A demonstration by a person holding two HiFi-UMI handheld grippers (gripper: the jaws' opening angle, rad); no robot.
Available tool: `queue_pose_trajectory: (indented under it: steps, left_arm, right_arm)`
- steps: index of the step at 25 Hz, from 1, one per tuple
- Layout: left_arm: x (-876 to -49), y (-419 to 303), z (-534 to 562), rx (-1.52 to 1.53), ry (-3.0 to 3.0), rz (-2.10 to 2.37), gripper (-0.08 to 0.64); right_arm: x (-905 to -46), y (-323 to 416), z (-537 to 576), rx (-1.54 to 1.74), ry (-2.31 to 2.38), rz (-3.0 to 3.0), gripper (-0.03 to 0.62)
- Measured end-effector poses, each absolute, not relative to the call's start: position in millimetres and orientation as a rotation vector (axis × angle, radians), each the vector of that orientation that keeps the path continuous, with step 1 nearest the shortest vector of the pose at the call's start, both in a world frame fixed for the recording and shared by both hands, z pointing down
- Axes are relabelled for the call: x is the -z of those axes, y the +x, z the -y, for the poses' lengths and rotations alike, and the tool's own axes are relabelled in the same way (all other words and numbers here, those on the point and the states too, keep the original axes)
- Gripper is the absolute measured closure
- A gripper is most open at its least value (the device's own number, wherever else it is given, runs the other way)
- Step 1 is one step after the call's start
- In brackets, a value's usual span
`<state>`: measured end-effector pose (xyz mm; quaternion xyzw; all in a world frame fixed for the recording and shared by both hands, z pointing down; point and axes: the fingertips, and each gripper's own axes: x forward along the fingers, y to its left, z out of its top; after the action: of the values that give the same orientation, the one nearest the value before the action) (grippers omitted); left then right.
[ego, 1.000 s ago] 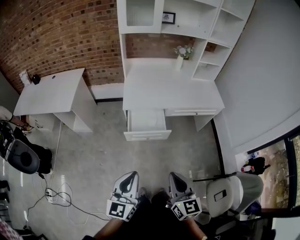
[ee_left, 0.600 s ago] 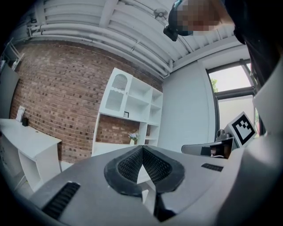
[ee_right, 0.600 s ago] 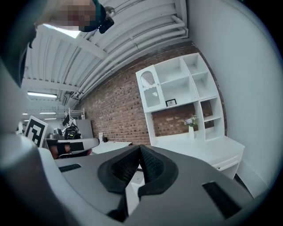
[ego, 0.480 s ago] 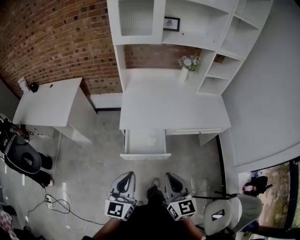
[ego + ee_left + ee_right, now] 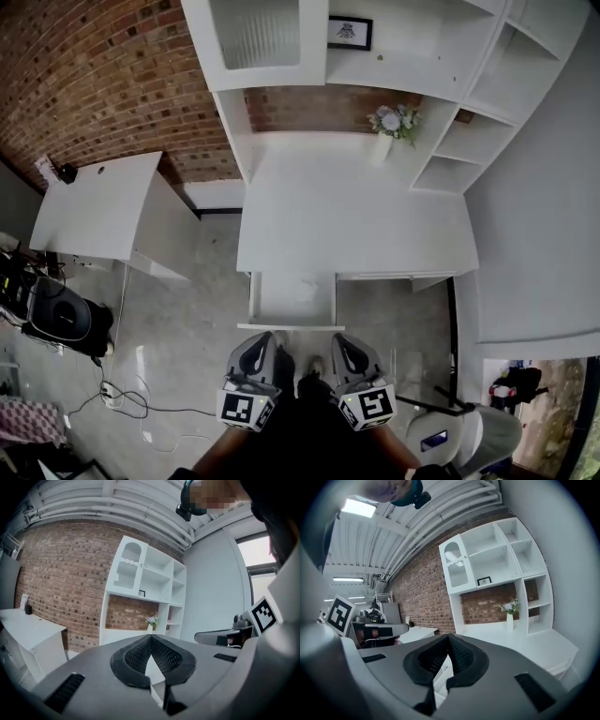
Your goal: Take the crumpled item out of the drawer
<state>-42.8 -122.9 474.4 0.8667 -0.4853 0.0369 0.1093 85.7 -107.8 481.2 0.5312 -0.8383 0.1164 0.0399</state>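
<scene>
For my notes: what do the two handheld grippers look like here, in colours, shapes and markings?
Both match. The left gripper and the right gripper have smooth grey bodies that taper to a rounded tip, each with a dark recess on top. Each carries a white cube with black square markers at its rear: the left cube and the right cube. The pads are black with a meshed texture. No cables show.

A: Looked like what?
B: Had grey moulded shells on the left gripper (image 5: pixel 265 337) and right gripper (image 5: pixel 341 339), black ribbed pads (image 5: pixel 133 656), white marker cubes (image 5: pixel 247 410) with black squares. Wore dark clothing (image 5: pixel 300 441).
</scene>
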Motion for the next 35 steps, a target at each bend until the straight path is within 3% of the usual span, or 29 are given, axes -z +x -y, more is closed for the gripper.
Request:
queue_pose_trajectory:
  steps: [10,31,32,35]
  left_arm:
    - [-560.0,-27.6,219.4,-0.301,2.521,1.267,0.536]
    - [-870.9,2.4,301.2,-0.866,2.108,0.932,0.532]
    - [-882.2,4.0,300.7,-0.879,2.076,0.906,0.527]
    - [-916.0,7.0,297.6,-0.903,1.972,0.845,0.412]
  right_arm:
    - [-502.1,86.6,185.9,-0.408,1.693,2.479,0.578]
    - [-584.4,98.5,259.4,-0.64,1.769,2.295,0.578]
    - [-590.1,101.2,260.3,-0.658,1.772,2.277,0.578]
    - [-600.9,105.0,264.3,-0.696,1.777,2.254,0.578]
